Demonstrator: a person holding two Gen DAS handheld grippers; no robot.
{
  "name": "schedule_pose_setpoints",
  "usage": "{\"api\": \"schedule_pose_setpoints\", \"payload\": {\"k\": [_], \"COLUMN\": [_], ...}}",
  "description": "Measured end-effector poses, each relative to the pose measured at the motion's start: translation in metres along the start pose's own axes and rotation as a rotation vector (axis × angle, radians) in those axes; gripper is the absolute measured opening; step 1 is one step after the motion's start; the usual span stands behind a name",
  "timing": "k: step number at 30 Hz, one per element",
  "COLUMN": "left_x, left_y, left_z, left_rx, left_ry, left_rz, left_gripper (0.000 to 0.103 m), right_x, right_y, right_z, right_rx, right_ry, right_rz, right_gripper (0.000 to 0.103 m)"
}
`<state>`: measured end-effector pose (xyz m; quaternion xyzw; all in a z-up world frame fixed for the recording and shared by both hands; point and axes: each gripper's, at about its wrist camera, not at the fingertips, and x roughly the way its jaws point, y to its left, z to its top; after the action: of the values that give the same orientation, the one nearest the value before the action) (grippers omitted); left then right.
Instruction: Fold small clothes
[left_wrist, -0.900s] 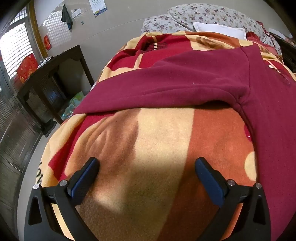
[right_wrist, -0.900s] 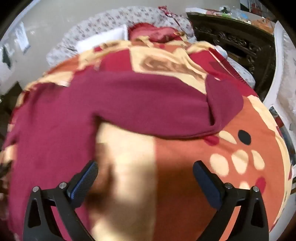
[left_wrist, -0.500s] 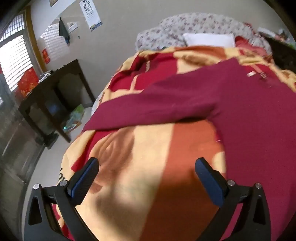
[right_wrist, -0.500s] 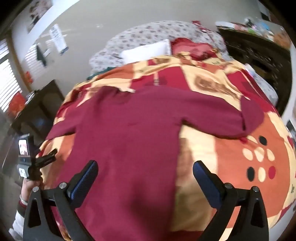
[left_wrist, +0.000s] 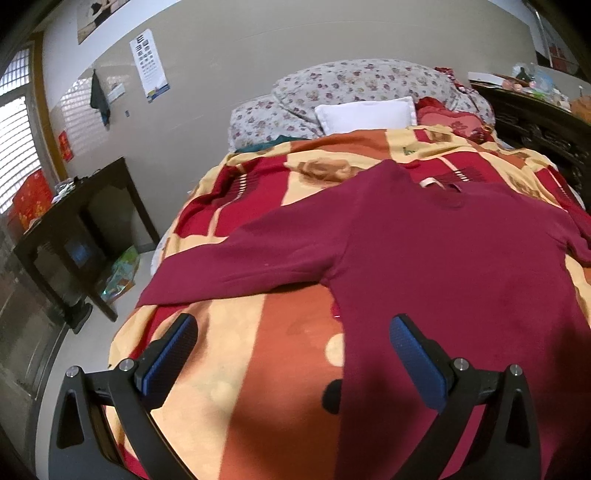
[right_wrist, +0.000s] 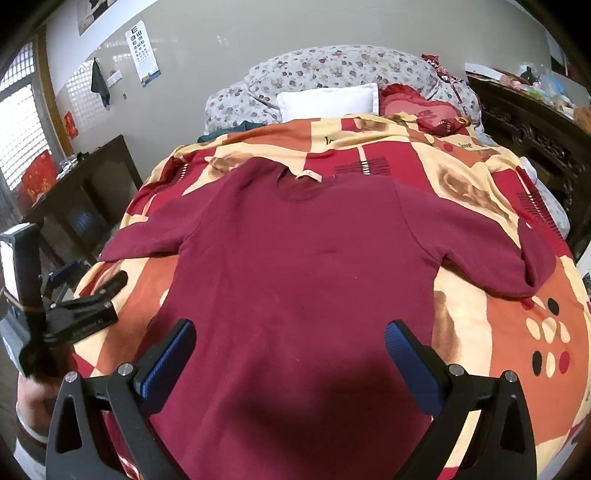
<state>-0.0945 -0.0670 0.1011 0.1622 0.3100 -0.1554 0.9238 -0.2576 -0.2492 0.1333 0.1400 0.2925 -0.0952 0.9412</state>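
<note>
A dark red long-sleeved top (right_wrist: 306, 258) lies spread flat on the bed, neck toward the pillows, both sleeves out to the sides. Its right cuff is folded back on itself. In the left wrist view the top (left_wrist: 443, 258) fills the right half, its left sleeve reaching toward the bed's left edge. My left gripper (left_wrist: 293, 338) hovers open over the blanket just below that sleeve, nothing between its blue pads. My right gripper (right_wrist: 290, 345) hangs open above the lower body of the top, holding nothing. The left gripper (right_wrist: 88, 280) also shows at the left edge of the right wrist view.
A patterned red, orange and cream blanket (right_wrist: 498, 332) covers the bed. A white pillow (right_wrist: 328, 101) and a floral quilt (right_wrist: 332, 70) lie at the head. A dark table (left_wrist: 74, 225) stands left of the bed, a dark carved cabinet (right_wrist: 535, 129) to the right.
Both grippers have pulled back and up from the bed, so the whole top now shows. The right gripper swung left from the right sleeve to over the body. Both stayed open.
</note>
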Motion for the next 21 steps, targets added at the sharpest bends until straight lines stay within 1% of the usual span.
{"api": "schedule_pose_setpoints", "payload": {"k": [3,7,9,11,15,17,19,21], "left_x": [0.001,0.003,0.003,0.001,-0.001,-0.002,-0.004,-0.005], "left_y": [-0.006,-0.01,-0.011,-0.011,-0.012,-0.014,-0.016,-0.019], "left_z": [0.001,-0.002,-0.001,-0.002,-0.001,0.0,0.002,0.003], "left_rx": [0.01,0.015,0.013,0.015,0.01,0.011,0.012,0.005], "left_ry": [-0.003,-0.002,-0.001,-0.006,-0.01,-0.008,-0.011,-0.011], "left_rz": [-0.005,-0.019,-0.027,-0.026,-0.034,-0.039,-0.046,-0.056], "left_gripper": [0.103,0.103,0.103,0.103,0.103,0.103,0.103,0.103], "right_x": [-0.014,-0.044,-0.062,-0.082,-0.125,-0.141,-0.153,-0.152], "right_y": [0.006,0.005,0.003,0.0,-0.005,-0.001,0.005,0.014], "right_z": [0.002,0.007,0.014,0.022,0.041,0.051,0.056,0.068], "right_rx": [-0.019,-0.032,-0.028,-0.017,0.008,0.006,-0.023,-0.056], "right_ry": [0.026,0.029,0.042,0.053,0.038,0.049,0.052,0.043], "right_rz": [0.037,0.045,0.062,0.097,0.129,0.147,0.133,0.089], "right_gripper": [0.103,0.103,0.103,0.103,0.103,0.103,0.103,0.103]}}
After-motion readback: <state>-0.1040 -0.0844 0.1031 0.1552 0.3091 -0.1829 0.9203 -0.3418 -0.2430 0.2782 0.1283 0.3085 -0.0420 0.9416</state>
